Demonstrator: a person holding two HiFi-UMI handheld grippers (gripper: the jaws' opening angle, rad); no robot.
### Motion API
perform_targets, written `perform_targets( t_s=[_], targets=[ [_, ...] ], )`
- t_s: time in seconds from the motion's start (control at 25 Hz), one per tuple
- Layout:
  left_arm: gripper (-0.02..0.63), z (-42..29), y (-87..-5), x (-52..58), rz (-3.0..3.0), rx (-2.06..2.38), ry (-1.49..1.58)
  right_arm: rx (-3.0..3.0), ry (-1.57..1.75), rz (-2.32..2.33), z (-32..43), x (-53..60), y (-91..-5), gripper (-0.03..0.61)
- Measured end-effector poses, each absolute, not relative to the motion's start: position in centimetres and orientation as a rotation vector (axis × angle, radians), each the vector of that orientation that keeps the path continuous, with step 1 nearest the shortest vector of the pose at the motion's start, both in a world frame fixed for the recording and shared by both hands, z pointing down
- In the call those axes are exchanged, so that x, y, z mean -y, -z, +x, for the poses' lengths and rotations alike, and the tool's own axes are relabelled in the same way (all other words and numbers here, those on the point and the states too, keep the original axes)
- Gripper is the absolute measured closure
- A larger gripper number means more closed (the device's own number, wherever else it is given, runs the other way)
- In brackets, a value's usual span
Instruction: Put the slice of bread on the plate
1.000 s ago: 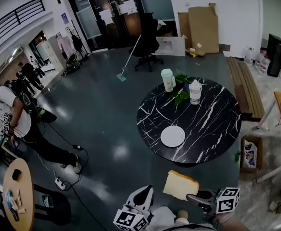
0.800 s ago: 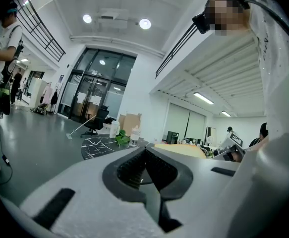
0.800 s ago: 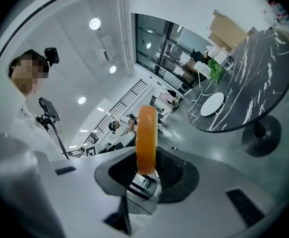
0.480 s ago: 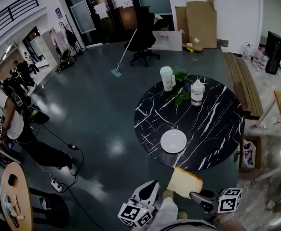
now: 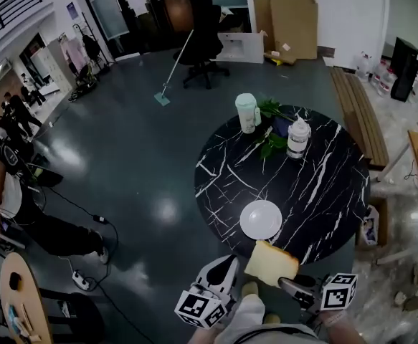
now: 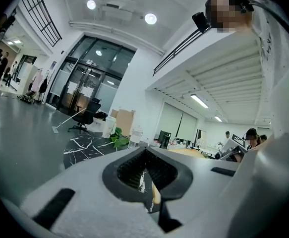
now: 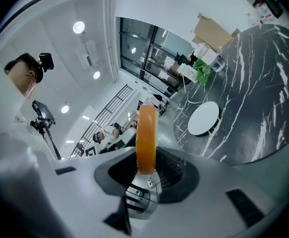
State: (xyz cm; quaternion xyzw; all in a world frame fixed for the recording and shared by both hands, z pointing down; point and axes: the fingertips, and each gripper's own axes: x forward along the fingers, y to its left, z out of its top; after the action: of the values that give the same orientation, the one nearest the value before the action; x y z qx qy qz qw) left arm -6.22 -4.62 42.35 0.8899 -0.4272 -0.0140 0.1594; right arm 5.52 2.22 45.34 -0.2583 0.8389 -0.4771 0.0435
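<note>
1. Two tongs are in play, one in each of my hands. My right tongs [image 7: 145, 170] are closed on the slice of bread [image 7: 146, 138]. The jaws pinch its lower edge and stand only a narrow way apart. The slice is edge-on to that camera, with its brown crust facing me.
2. Seen from my head, the slice has its broad pale face turned up and hangs clear of any surface. The jaws hold it at its near right corner.
3. My left tongs [image 6: 146, 175] have their jaws together with nothing between them. From above they sit just left of the bread, not touching it.
4. The bread hangs over the near edge of the table [image 5: 323, 185], a round black top with white veins.
5. The plate [image 5: 260, 219], round and white, lies on the table just beyond the bread, near that same edge.
6. At the far side of the table stand a white cup [image 5: 247, 112] and a lidded jar [image 5: 297, 137], with green leaves [image 5: 269, 145] between them.
7. Beyond the table there are a black office chair [image 5: 203, 45], a mop [image 5: 169, 77] lying across the grey floor and sheets of cardboard [image 5: 293, 20] against the wall.
8. A wooden bench [image 5: 355, 113] runs along the right, and a person [image 5: 8, 192] bends over at the far left.
</note>
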Motion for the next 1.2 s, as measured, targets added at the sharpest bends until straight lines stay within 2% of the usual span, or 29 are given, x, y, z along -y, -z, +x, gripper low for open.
perform_targets(
  t_s=[0.72, 1.2],
  targets=[
    [0.607, -7.4, -45.7, 13.6, 2.545, 1.108, -0.005, -2.337, 1.628, -1.008, 5.4, 7.1, -49.5, 0.486],
    [0.607, -8.1, -49.4, 15.5, 2.419, 1.204, 0.0, -2.132, 1.805, -0.858, 3.8, 14.5, -53.7, 0.486]
  ],
)
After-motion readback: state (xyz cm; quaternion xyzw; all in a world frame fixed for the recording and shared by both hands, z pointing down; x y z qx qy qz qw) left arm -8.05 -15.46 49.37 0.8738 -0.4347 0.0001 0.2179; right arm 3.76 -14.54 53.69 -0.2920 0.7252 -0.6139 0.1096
